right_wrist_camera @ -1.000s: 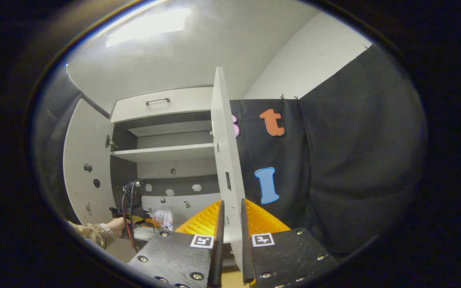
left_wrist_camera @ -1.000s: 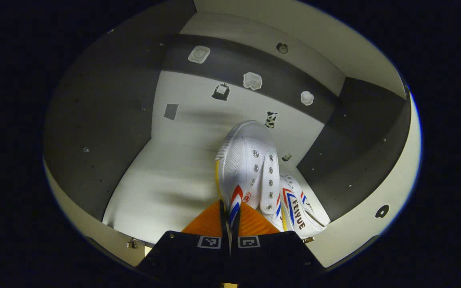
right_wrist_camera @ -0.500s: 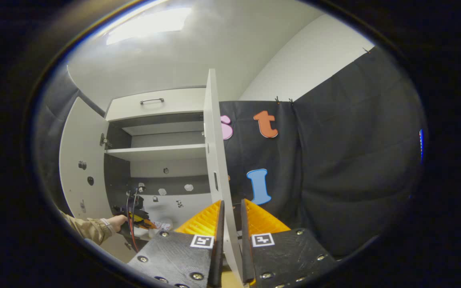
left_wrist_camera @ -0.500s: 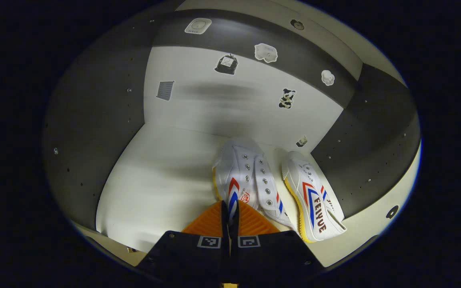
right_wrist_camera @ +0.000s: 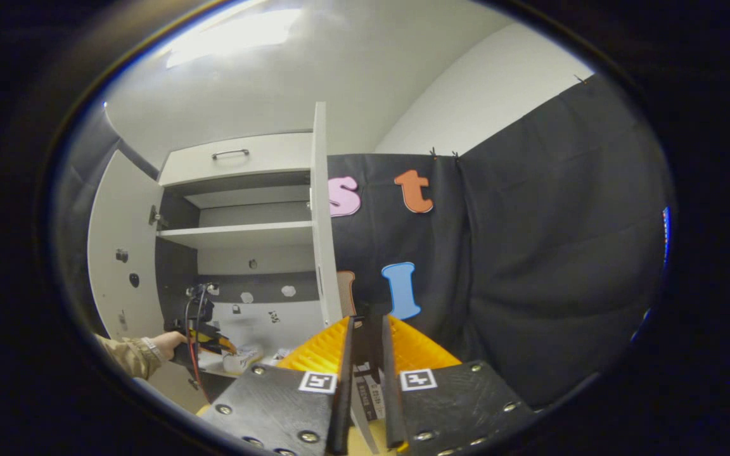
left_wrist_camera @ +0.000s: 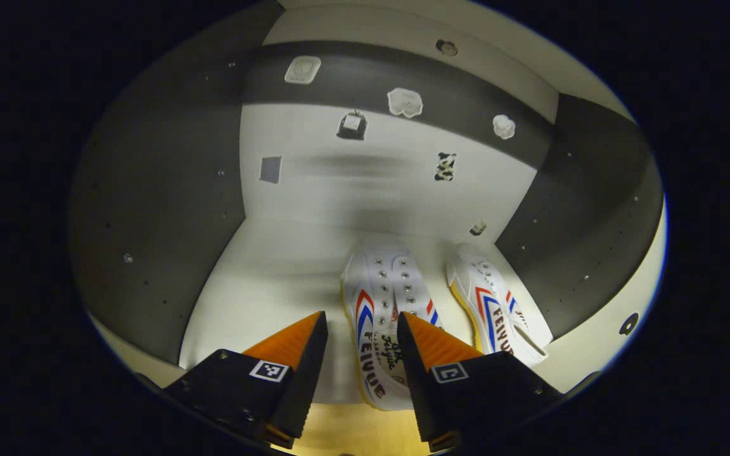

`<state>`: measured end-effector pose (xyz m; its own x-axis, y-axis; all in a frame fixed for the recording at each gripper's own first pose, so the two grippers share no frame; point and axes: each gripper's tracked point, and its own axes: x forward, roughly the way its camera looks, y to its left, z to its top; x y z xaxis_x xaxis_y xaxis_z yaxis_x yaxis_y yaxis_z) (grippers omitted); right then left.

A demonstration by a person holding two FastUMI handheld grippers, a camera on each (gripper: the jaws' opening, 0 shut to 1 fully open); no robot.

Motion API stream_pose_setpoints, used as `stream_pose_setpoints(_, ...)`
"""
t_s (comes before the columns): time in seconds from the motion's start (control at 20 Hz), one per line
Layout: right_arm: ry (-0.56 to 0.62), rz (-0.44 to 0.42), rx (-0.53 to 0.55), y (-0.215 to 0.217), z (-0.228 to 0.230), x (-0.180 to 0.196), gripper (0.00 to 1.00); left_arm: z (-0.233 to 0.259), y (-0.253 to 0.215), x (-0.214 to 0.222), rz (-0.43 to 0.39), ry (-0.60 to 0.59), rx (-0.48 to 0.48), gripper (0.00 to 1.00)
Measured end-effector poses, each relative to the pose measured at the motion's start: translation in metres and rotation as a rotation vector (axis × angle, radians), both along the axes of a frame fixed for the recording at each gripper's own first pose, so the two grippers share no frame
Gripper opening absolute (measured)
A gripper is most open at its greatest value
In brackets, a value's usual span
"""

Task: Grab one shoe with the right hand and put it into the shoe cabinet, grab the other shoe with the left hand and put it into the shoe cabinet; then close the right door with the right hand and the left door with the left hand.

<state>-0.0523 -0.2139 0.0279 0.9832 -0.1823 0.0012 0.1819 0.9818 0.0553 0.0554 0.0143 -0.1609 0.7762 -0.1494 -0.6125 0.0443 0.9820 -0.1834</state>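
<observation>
From the left gripper view I see my left gripper [left_wrist_camera: 357, 329] with its two ribbed, wedge-shaped fingers [left_wrist_camera: 294, 339] spread apart and holding nothing, one to each side of the heel of a white canvas low-top shoe with red and blue chevron stripes and a yellow sole edge [left_wrist_camera: 381, 316]. That shoe lies flat on the smooth pale bottom shelf [left_wrist_camera: 263, 297] of the white shoe cabinet with dark grey inner walls [left_wrist_camera: 168, 202], toe toward the back panel, metal eyelets in two rows along its open tongue. Its matching second white canvas shoe [left_wrist_camera: 498, 310] lies just beside it, nearer the dark right inner wall, apart from the first. Small flat stickers [left_wrist_camera: 404, 102] of varied shapes dot the back panel. From the right gripper view, my right gripper [right_wrist_camera: 365, 354] has its fingers close together with a narrow gap, and the thin edge of the tall white right door [right_wrist_camera: 320, 221] passes between them; I cannot tell whether both fingers press on it. Farther off, a hand in a mottled sleeve [right_wrist_camera: 168, 345] holds the other gripper at the cabinet's lower opening, beside the flat white left door [right_wrist_camera: 118, 247], which stands swung open.
</observation>
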Motion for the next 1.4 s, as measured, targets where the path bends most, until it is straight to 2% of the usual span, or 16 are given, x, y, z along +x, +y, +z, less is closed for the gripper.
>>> stream_pose_setpoints(0.05, 0.014, 0.015, 0.007, -0.001, -0.004, 0.006, 0.36, 0.011, -0.001, -0.003, -0.001, -0.032, -0.007, 0.74)
stream_pose_setpoints(0.15, 0.040, 0.036, 0.031, -0.005, -0.012, 0.015, 0.67, 0.033, -0.007, -0.017, -0.032, -0.091, -0.010, 0.76)
stream_pose_setpoints(0.25, 0.047, 0.042, 0.051, -0.015, -0.019, 0.028, 0.80, 0.058, -0.013, -0.034, -0.064, -0.151, -0.005, 0.76)
stream_pose_setpoints(0.3, 0.051, 0.047, 0.055, -0.017, -0.021, 0.031, 0.72, 0.073, -0.017, -0.044, -0.079, -0.187, -0.008, 0.78)
stream_pose_setpoints(0.35, 0.060, 0.053, 0.054, -0.019, -0.025, 0.035, 0.80, 0.088, -0.022, -0.052, -0.092, -0.227, -0.014, 0.80)
stream_pose_setpoints(0.5, 0.096, 0.073, 0.047, -0.021, -0.038, 0.051, 0.80, 0.124, -0.032, -0.084, -0.131, -0.332, -0.016, 0.91)
stream_pose_setpoints(0.65, 0.103, 0.118, 0.044, -0.018, -0.038, 0.054, 0.80, 0.155, -0.039, -0.116, -0.164, -0.411, 0.000, 0.94)
stream_pose_setpoints(0.7, 0.104, 0.130, 0.039, -0.017, -0.038, 0.054, 0.72, 0.163, -0.041, -0.126, -0.171, -0.435, 0.000, 0.94)
stream_pose_setpoints(0.75, 0.108, 0.143, 0.031, -0.015, -0.038, 0.054, 0.80, 0.171, -0.043, -0.137, -0.174, -0.457, -0.008, 0.93)
stream_pose_setpoints(0.8, 0.111, 0.156, 0.023, -0.013, -0.037, 0.054, 0.80, 0.177, -0.046, -0.145, -0.180, -0.474, -0.017, 0.94)
stream_pose_setpoints(0.9, 0.121, 0.186, 0.005, -0.006, -0.036, 0.055, 0.80, 0.186, -0.048, -0.161, -0.190, -0.494, -0.028, 0.93)
stream_pose_setpoints(0.95, 0.125, 0.208, -0.001, 0.000, -0.037, 0.056, 0.72, 0.188, -0.048, -0.168, -0.192, -0.500, -0.027, 0.93)
stream_pose_setpoints(1.0, 0.131, 0.236, -0.003, 0.008, -0.036, 0.056, 0.80, 0.190, -0.047, -0.174, -0.191, -0.501, -0.025, 0.93)
stream_pose_setpoints(1.25, 0.165, 0.409, 0.058, 0.065, -0.045, 0.065, 0.80, 0.194, -0.044, -0.197, -0.182, -0.510, -0.042, 0.93)
stream_pose_setpoints(1.4, 0.175, 0.446, 0.051, 0.090, -0.050, 0.078, 0.80, 0.196, -0.032, -0.206, -0.156, -0.519, -0.024, 0.93)
